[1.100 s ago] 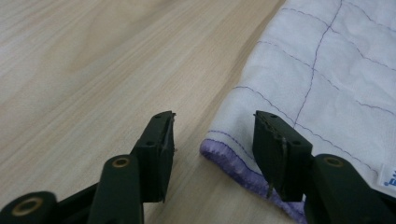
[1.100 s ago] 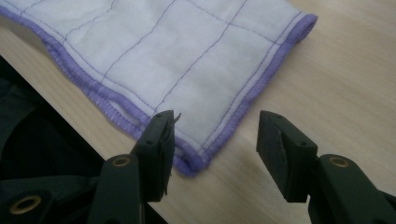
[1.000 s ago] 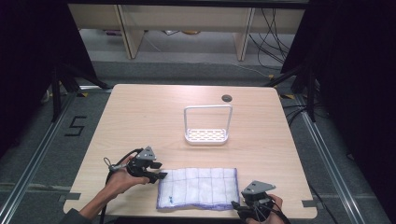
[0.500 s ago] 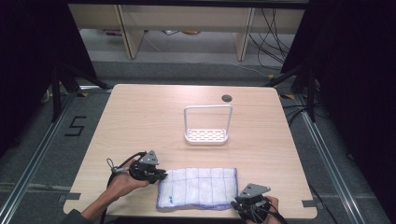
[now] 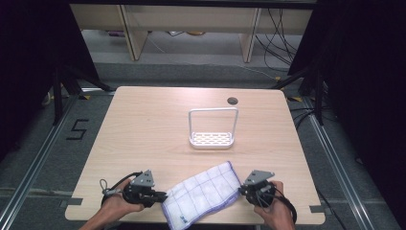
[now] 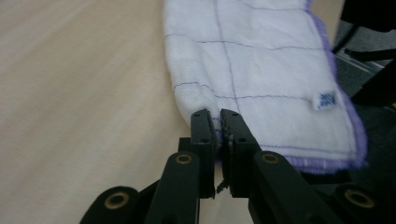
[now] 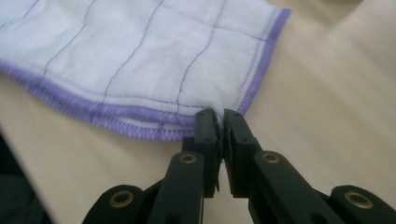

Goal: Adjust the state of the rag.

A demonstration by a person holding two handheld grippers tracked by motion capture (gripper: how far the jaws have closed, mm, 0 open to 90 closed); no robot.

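Note:
A white cloth (image 5: 203, 194) with a purple grid and purple hem lies slanted near the table's front edge, its near-left end at the edge. My left gripper (image 5: 163, 196) pinches its left folded edge; in the left gripper view the jaws (image 6: 218, 119) have just been closing and now press on the cloth (image 6: 261, 65). My right gripper (image 5: 241, 190) holds the far-right corner; in the right gripper view its jaws (image 7: 220, 116) have just been closing and clamp the hemmed corner of the cloth (image 7: 140, 51).
A white wire rack (image 5: 212, 139) with a perforated base stands at the middle of the wooden table (image 5: 143, 129). A round cable hole (image 5: 232, 101) sits near the back edge. Floor rails run along both sides.
Both grippers closed on the cloth. The left hand moved toward the front edge and the right hand moved away from it, turning the cloth from parallel with the edge to a slant.

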